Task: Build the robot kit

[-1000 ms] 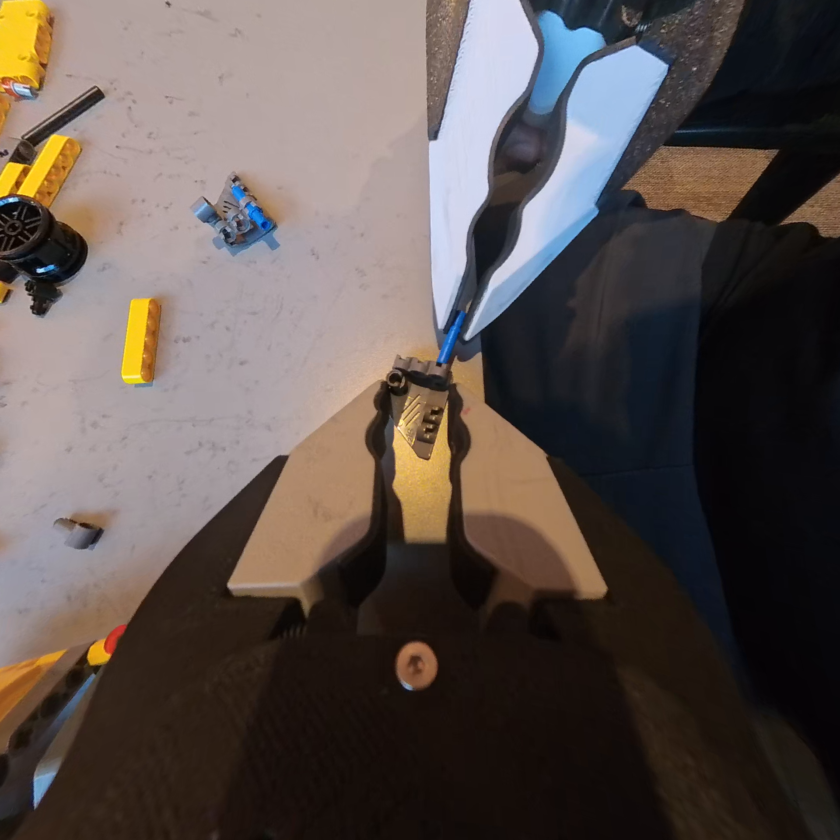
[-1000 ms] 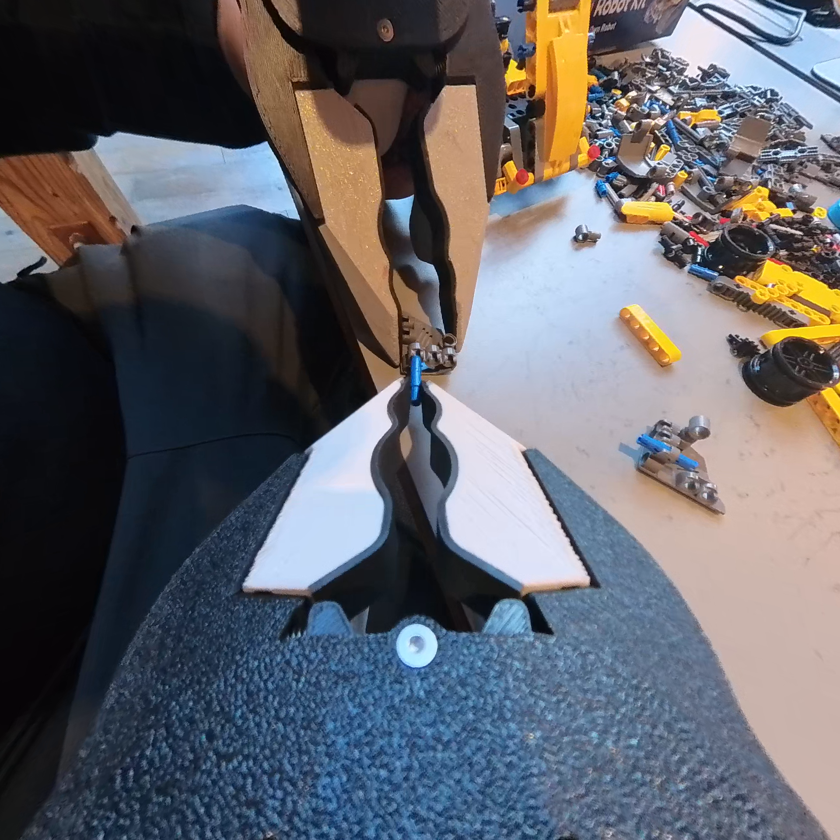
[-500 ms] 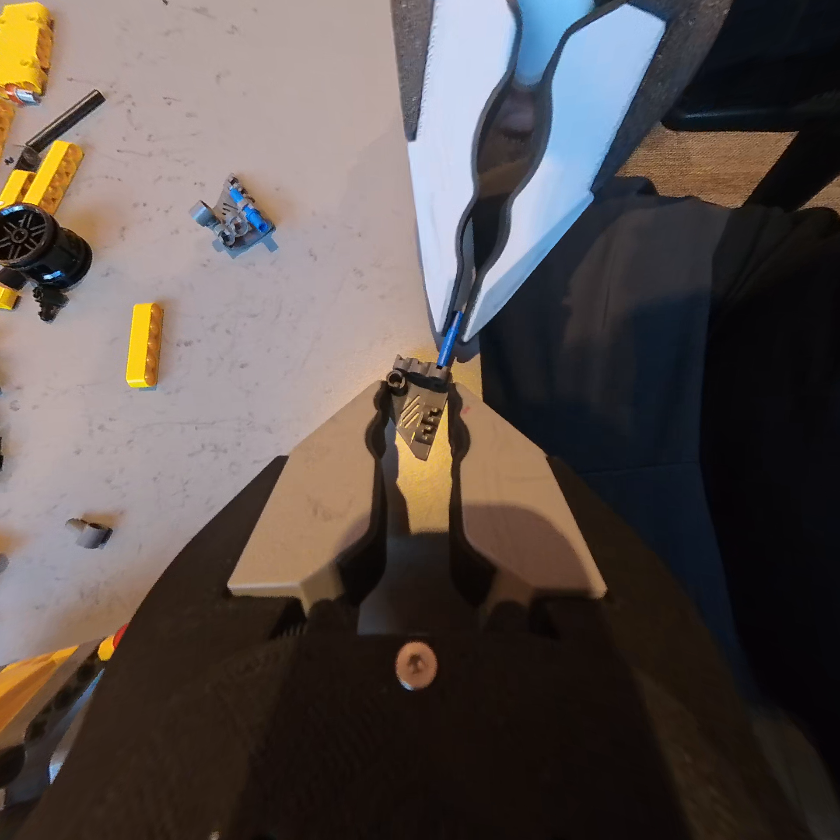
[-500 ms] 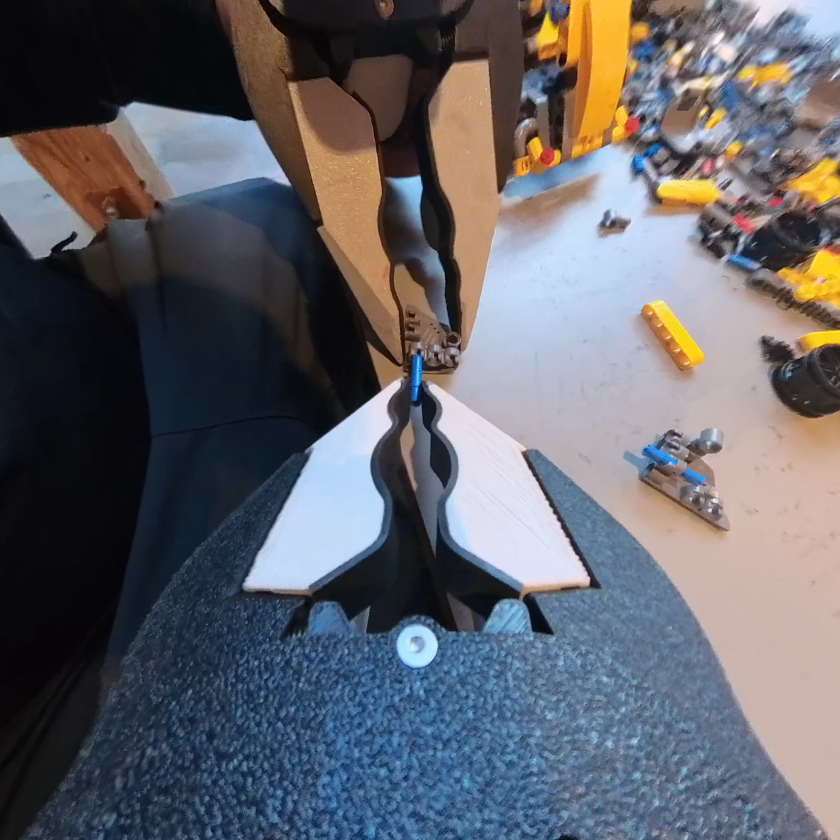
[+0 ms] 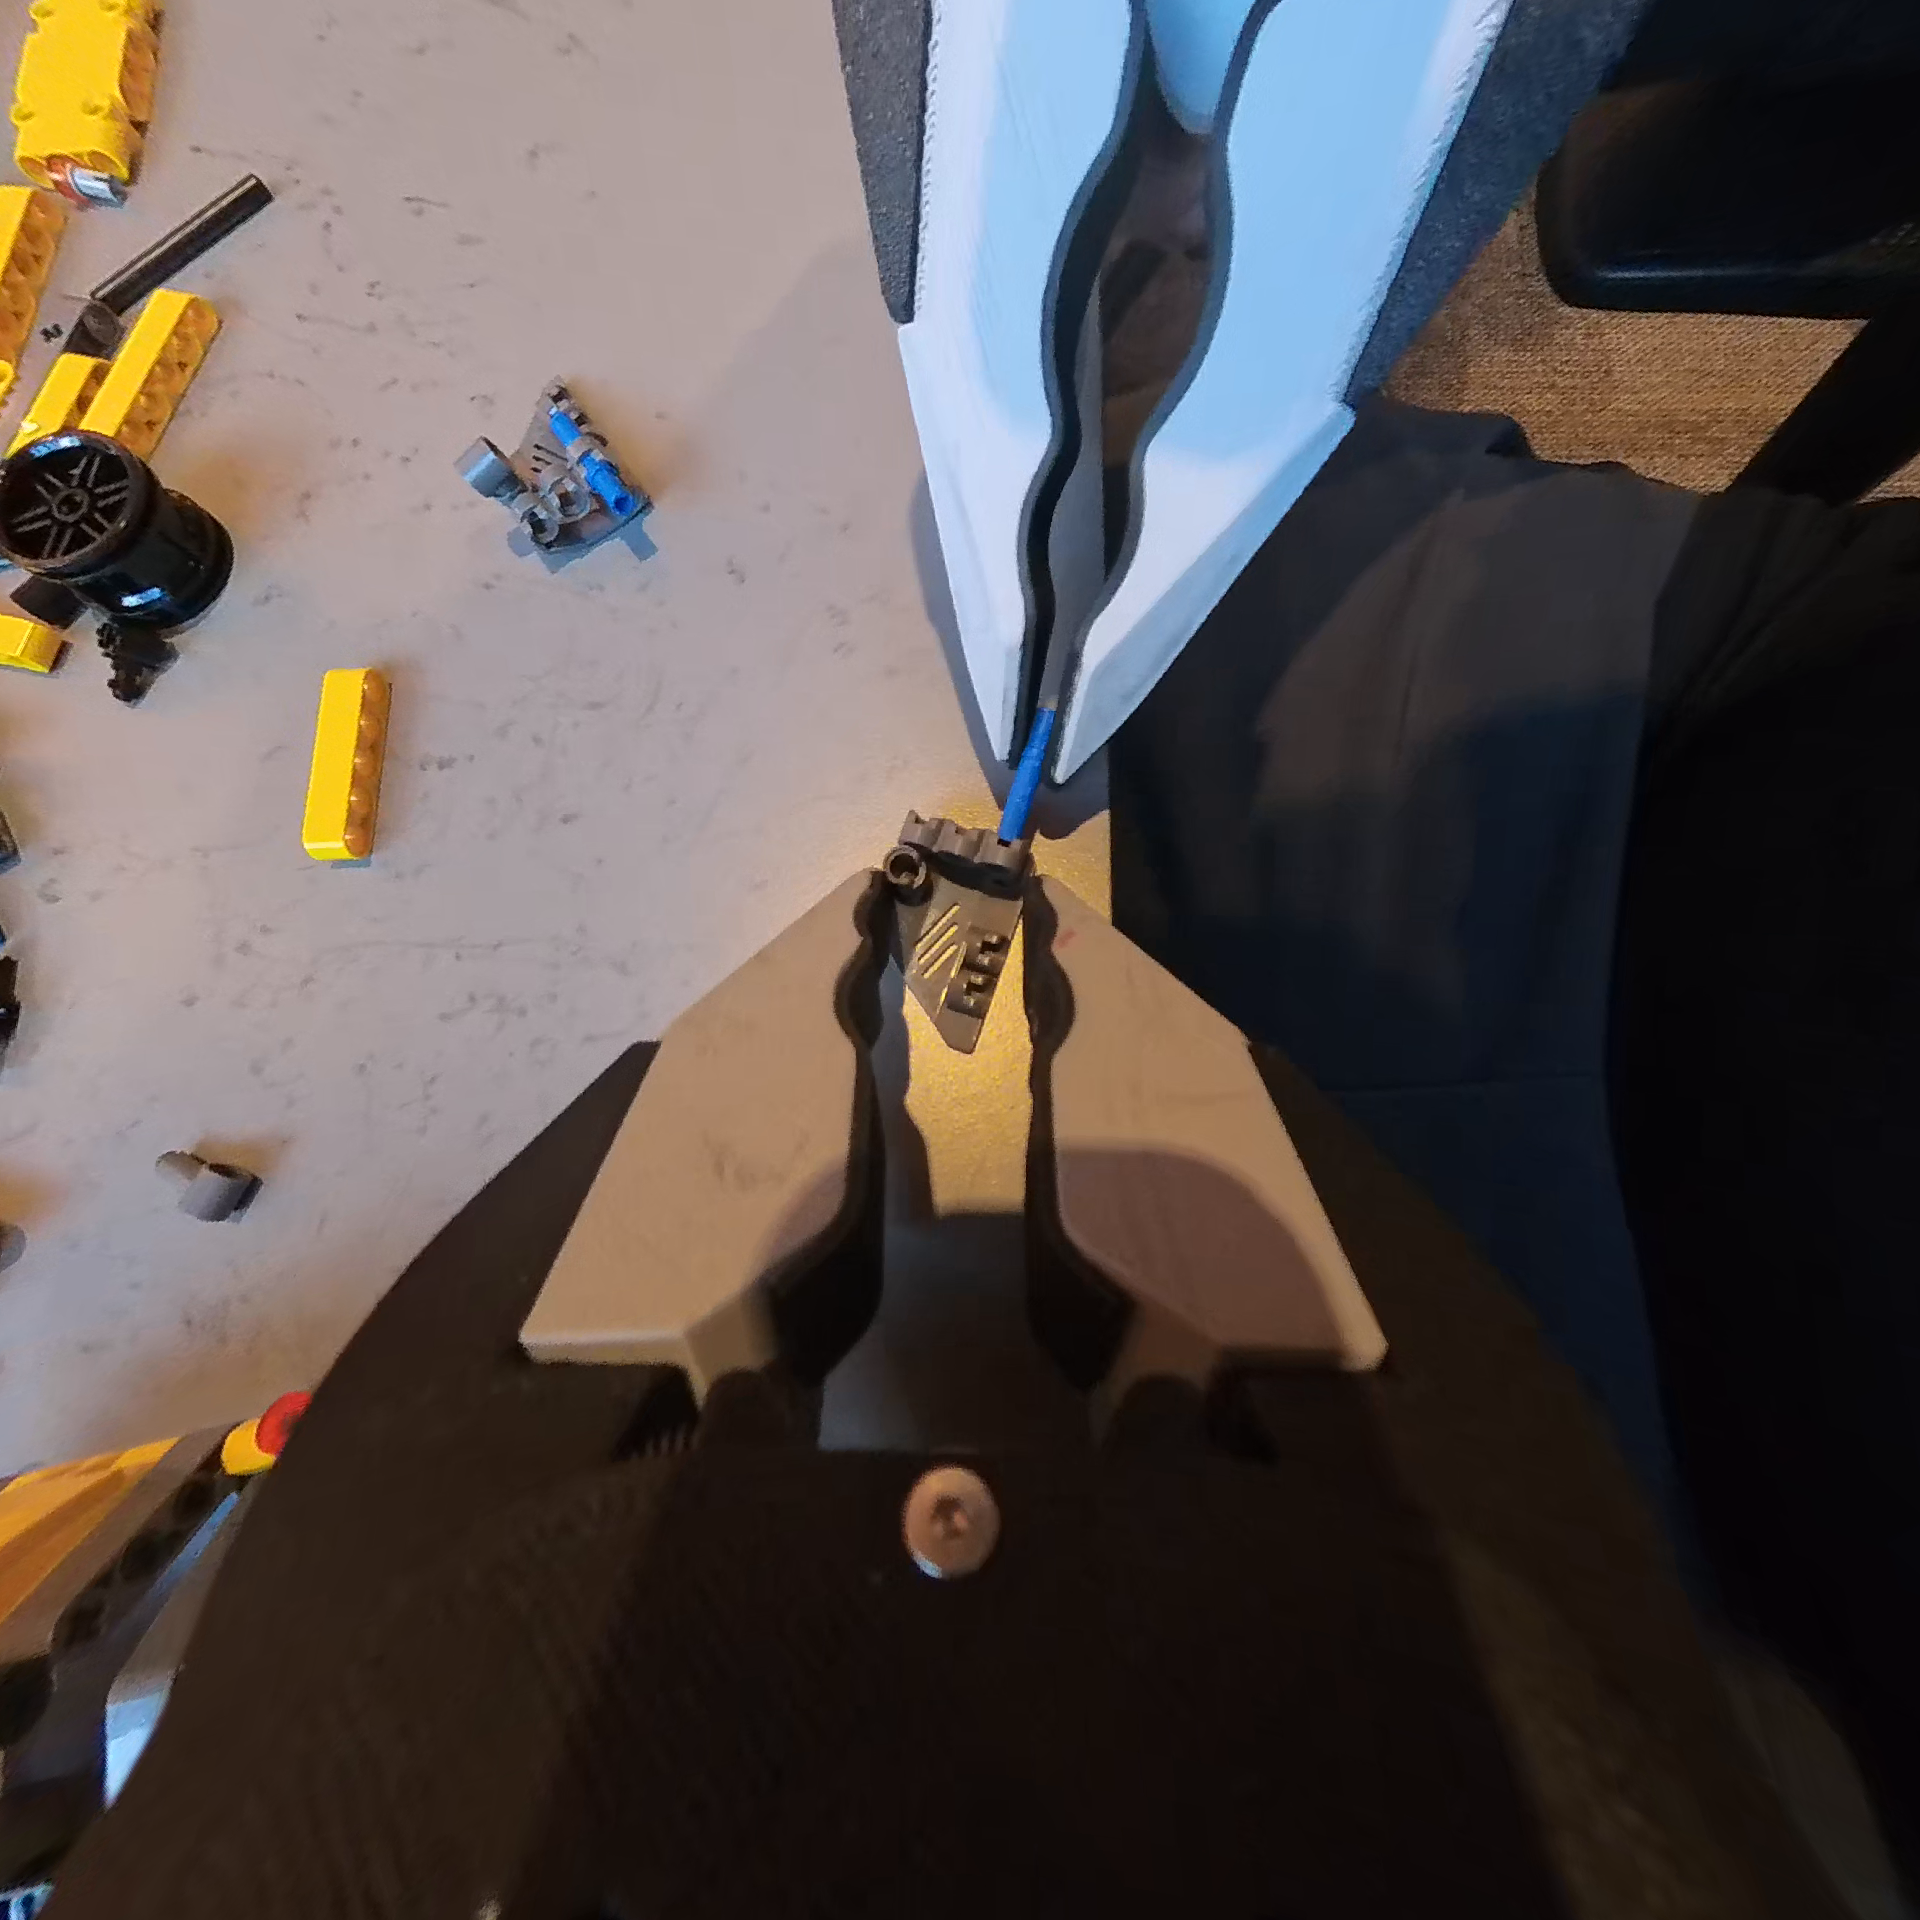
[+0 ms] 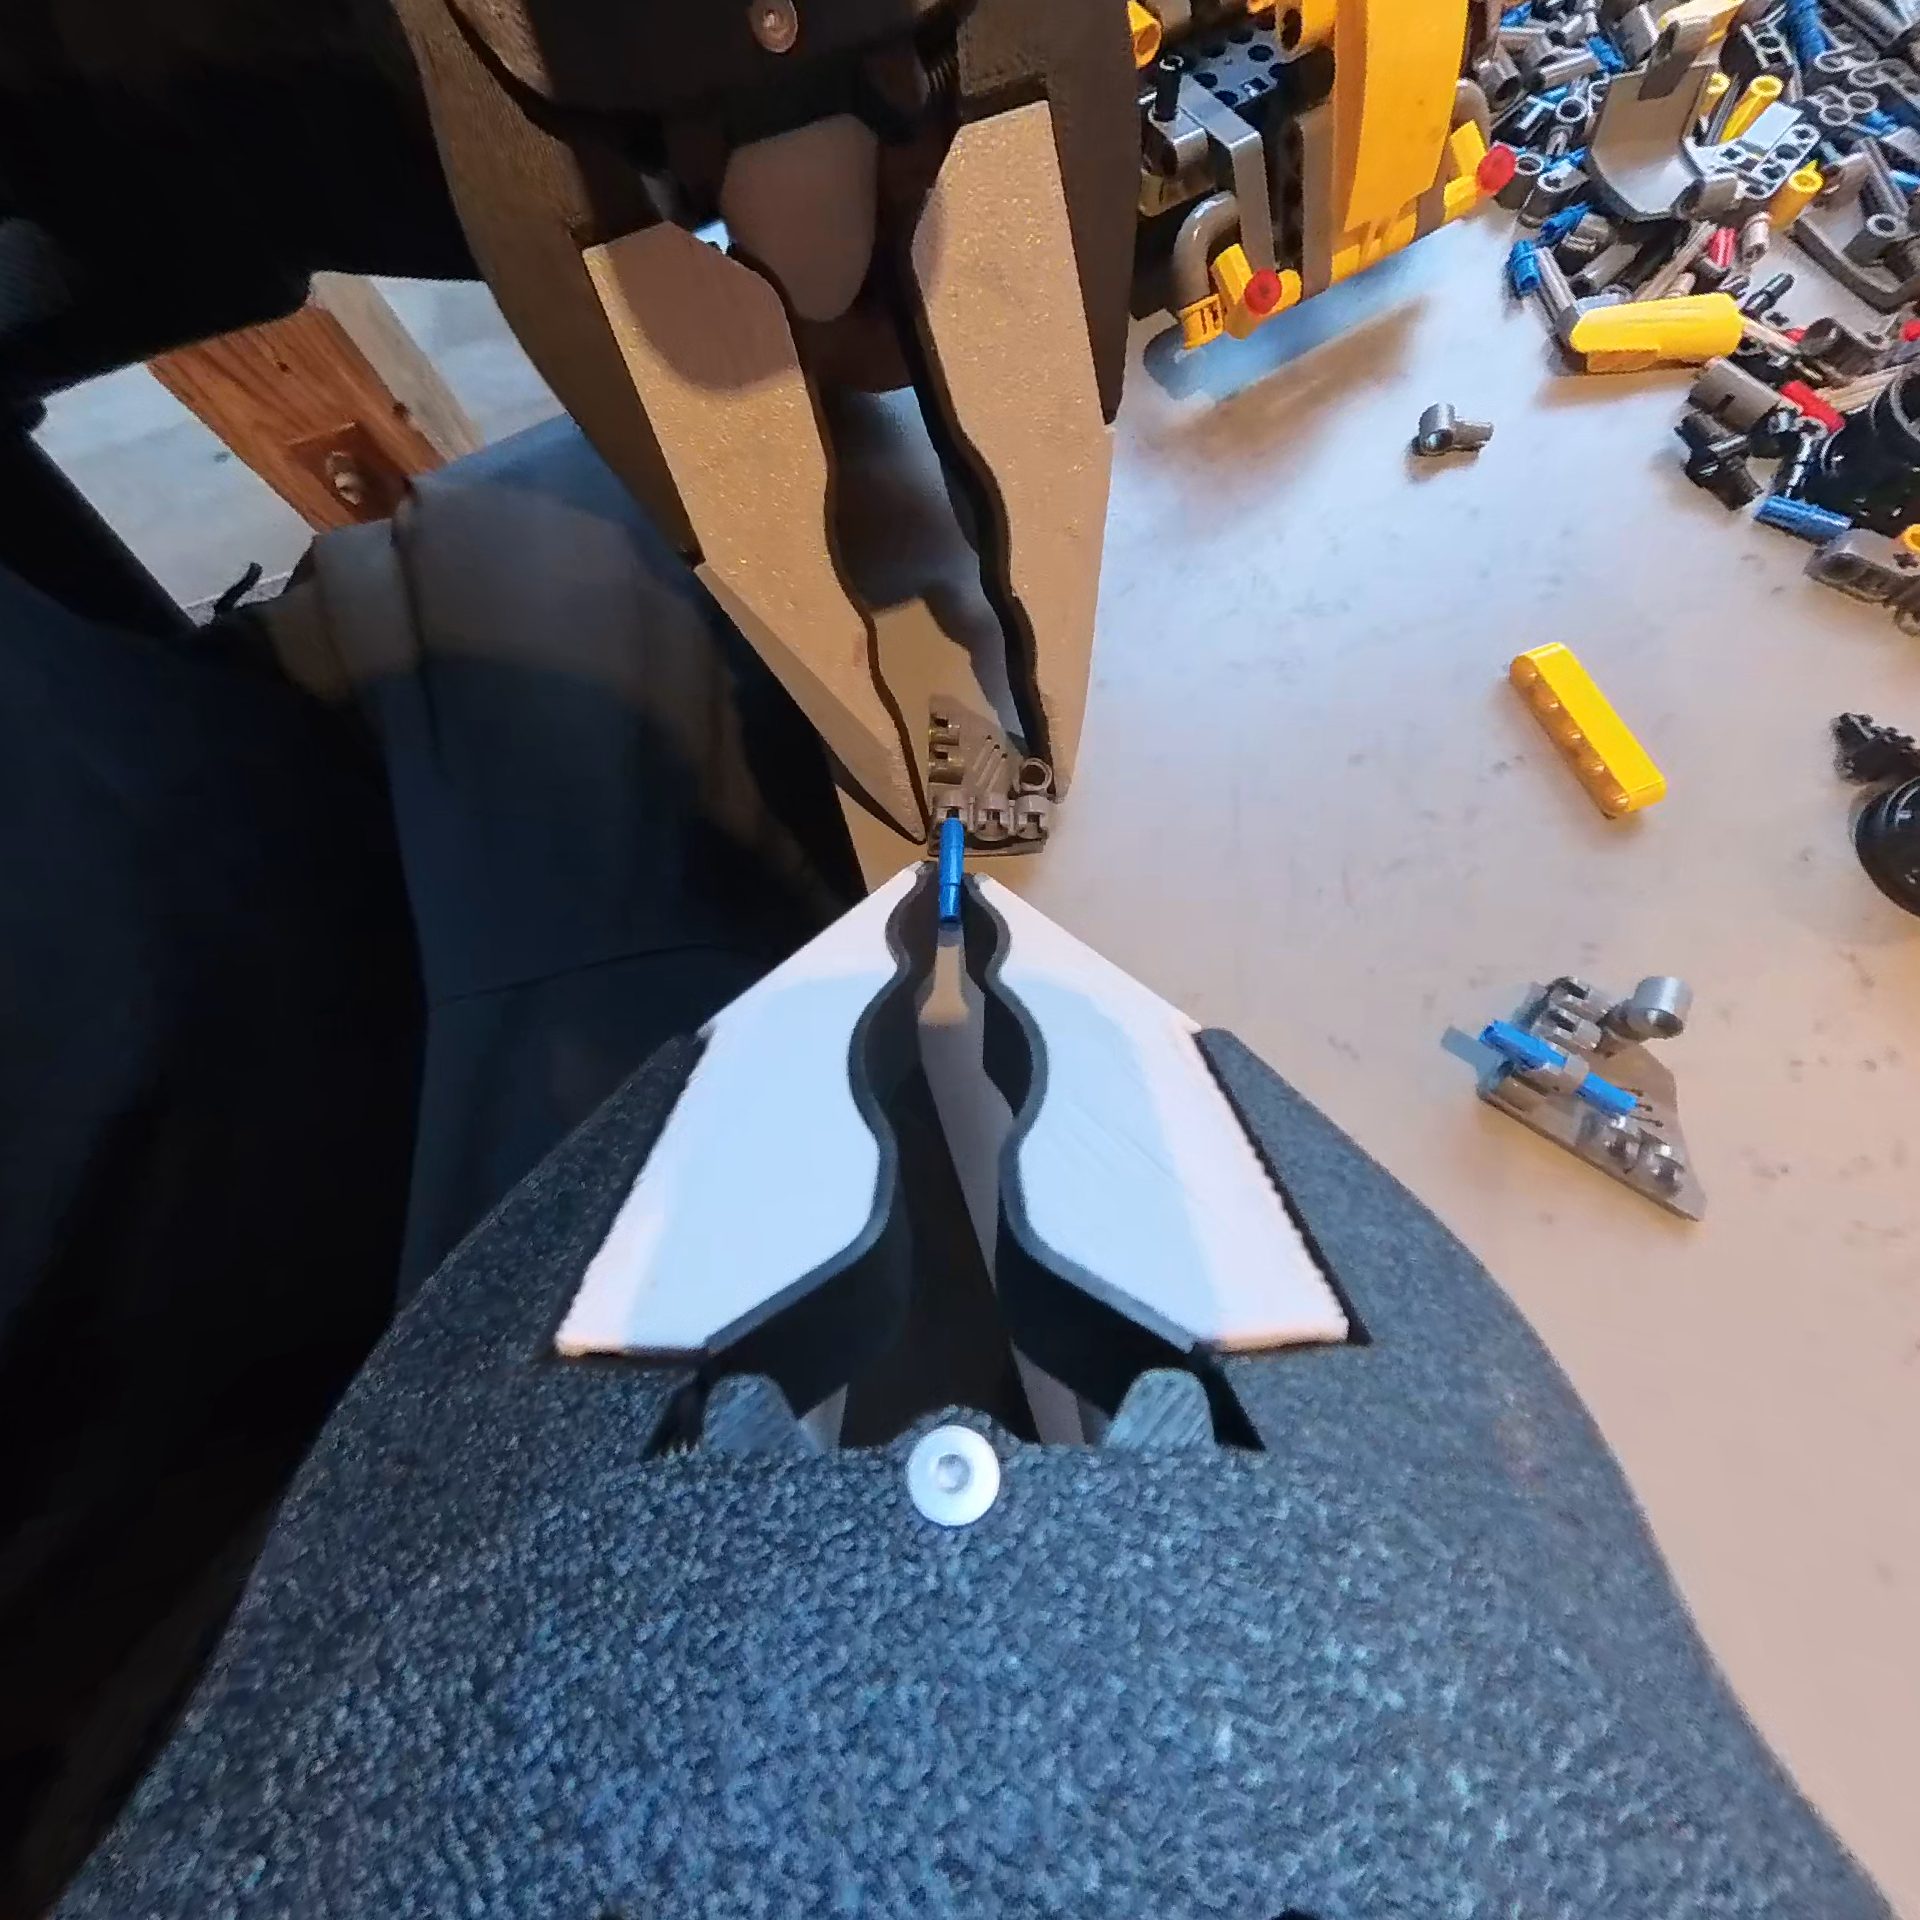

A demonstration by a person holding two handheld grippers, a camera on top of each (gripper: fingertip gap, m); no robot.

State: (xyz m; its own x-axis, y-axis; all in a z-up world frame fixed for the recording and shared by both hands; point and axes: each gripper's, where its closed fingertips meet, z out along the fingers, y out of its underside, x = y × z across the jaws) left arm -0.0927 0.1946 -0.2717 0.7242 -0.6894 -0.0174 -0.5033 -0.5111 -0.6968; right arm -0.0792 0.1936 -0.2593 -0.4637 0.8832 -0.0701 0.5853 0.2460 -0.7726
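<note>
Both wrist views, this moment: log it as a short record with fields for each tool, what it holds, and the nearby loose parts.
left tool: shut on grey triangular panel
right tool: shut on blue pin
contact: the pin's tip meets a hole at the panel's studded edge; depth of seating unclear
position: near the table edge, beside a person's dark clothing
nearby: matching grey panel with blue pins; yellow beam; black wheel; small grey connector
background: pile of mixed parts
</note>
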